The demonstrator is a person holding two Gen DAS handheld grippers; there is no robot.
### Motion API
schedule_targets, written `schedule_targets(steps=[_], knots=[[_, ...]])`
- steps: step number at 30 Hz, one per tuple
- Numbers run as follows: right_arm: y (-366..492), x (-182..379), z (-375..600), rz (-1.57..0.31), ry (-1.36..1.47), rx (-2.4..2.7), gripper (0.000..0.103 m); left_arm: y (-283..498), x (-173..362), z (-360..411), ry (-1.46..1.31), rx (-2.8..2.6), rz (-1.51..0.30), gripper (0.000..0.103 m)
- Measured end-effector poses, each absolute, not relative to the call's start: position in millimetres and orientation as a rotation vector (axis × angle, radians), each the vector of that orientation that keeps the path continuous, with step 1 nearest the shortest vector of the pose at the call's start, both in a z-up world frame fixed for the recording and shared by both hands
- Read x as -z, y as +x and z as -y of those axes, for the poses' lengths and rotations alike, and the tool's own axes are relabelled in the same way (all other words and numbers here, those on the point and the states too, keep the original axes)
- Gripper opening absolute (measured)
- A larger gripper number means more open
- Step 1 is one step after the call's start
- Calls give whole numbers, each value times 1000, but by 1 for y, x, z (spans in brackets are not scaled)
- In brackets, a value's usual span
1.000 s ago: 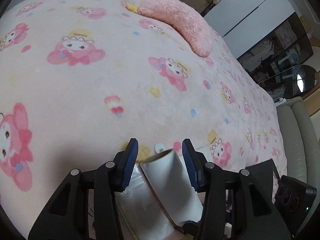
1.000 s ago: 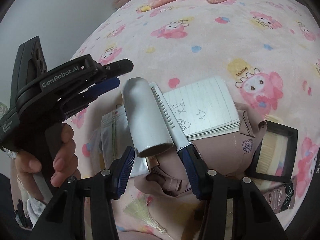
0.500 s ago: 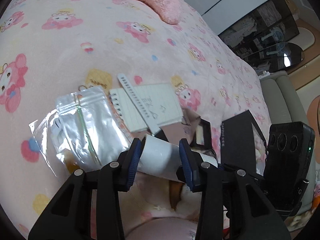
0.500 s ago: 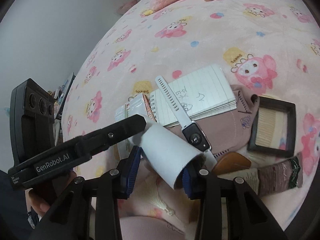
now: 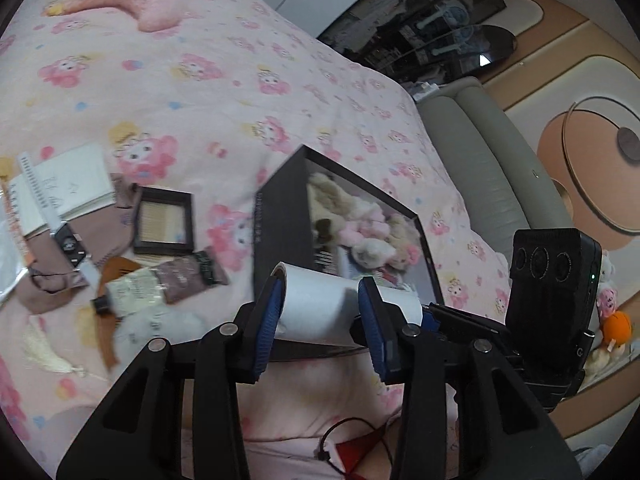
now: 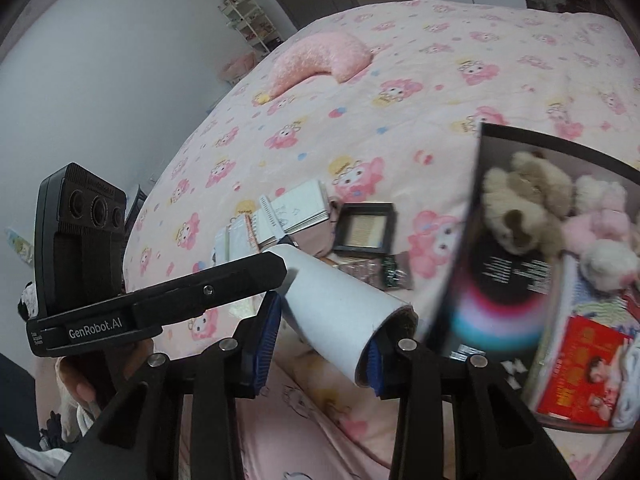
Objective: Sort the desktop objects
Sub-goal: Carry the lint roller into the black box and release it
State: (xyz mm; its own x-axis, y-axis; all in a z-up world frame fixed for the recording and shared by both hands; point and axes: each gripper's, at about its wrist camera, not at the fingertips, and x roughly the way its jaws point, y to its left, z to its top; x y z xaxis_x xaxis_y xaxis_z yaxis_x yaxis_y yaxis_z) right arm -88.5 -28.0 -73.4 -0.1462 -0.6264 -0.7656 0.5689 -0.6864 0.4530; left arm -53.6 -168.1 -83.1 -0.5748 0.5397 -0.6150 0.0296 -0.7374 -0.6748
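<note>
A white cardboard tube is held by both grippers, one at each end. My left gripper is shut on one end. My right gripper is shut on the other end of the tube. The tube hangs just in front of a black box that holds plush toys, a red card and other items. On the pink bedspread to the left lie a notebook, a smartwatch, a small black frame, a cream tube and a brown pouch.
A pink crescent pillow lies at the far side of the bed. A white tassel lies near the front left. A grey sofa stands beyond the bed's right edge. A red tassel hangs below the grippers.
Both grippers have swung right together with the white tube, from over the notebook and watch pile to the front of the black box.
</note>
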Motion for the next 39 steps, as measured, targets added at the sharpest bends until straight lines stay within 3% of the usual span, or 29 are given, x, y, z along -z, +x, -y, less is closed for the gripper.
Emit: schedule_targets(steps=[6, 13, 20, 26, 32, 34, 39], knots=[[-118, 65, -58, 84, 1353, 1988, 34, -93, 95, 89, -1290, -2267, 900, 39], [-146, 109, -112, 64, 1482, 1981, 35, -114, 143, 39, -1458, -2184, 904, 39], [-163, 155, -146, 331, 1693, 1804, 35, -117, 150, 18, -1538, -2182, 784, 39], [-161, 143, -158, 93, 1674, 2082, 40, -115, 149, 11, -1577, -2197, 688, 39], [-157, 132, -171, 102, 1558, 2262, 39, -130, 145, 16, -1535, -2289, 706, 38], [-163, 129, -177, 108, 1502, 2306, 30, -139, 144, 14, -1536, -2332, 677, 37], [-186, 132, -171, 148, 1485, 2346, 28, -157, 139, 18, -1504, -2392, 701, 37]])
